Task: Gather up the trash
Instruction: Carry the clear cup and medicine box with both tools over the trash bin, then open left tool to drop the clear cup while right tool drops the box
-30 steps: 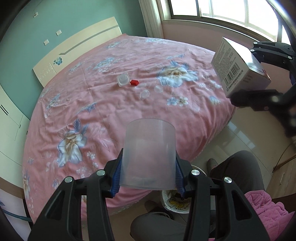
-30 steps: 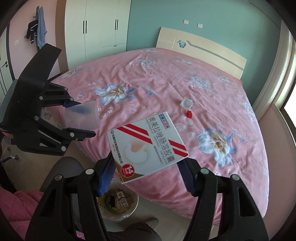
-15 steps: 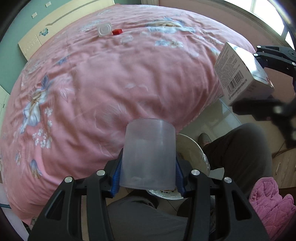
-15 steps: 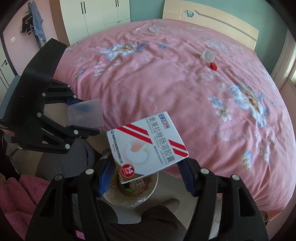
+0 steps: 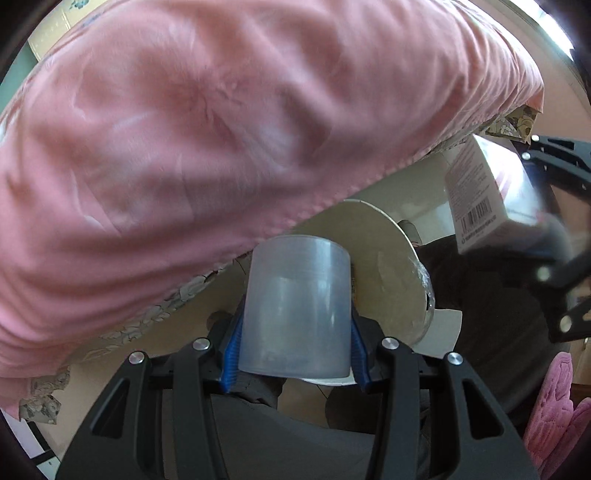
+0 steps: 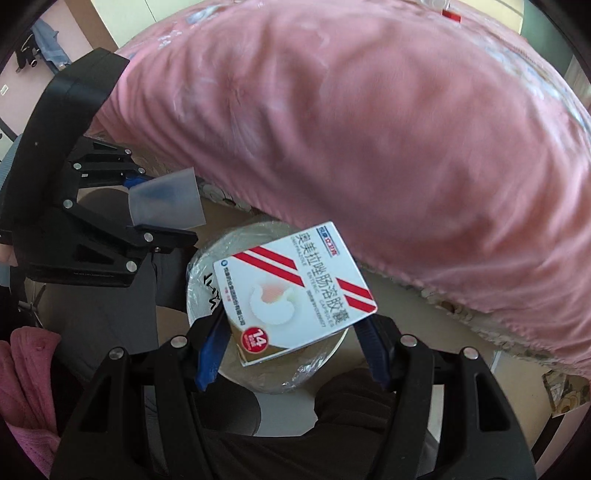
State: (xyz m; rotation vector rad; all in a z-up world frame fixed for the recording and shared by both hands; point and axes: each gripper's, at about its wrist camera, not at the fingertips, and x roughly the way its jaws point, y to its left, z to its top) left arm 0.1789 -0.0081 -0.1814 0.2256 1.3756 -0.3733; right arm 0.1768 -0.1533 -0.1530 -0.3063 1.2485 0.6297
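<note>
My left gripper (image 5: 294, 354) is shut on a frosted plastic cup (image 5: 295, 306), its blue pads pressing both sides. The cup hangs just above the rim of a round bin (image 5: 391, 273) lined with clear plastic, on the floor by the bed. My right gripper (image 6: 291, 350) is shut on a white medicine box (image 6: 295, 291) with red stripes, held over the same bin (image 6: 258, 373). In the right wrist view the left gripper (image 6: 162, 218) and its cup (image 6: 166, 203) show at the left. The box (image 5: 484, 195) and right gripper (image 5: 546, 240) appear at the right of the left wrist view.
The pink floral bedspread (image 6: 369, 129) bulges over the bed edge right above the bin. A small red piece (image 6: 451, 15) and a clear cup lie far off on the bed. A person's dark trouser legs (image 5: 288, 435) and a pink fluffy garment (image 5: 554, 417) flank the bin.
Both grippers have dropped from above the bed to beside its edge and tipped downward, still holding cup and box. The bin has grown much closer under them.
</note>
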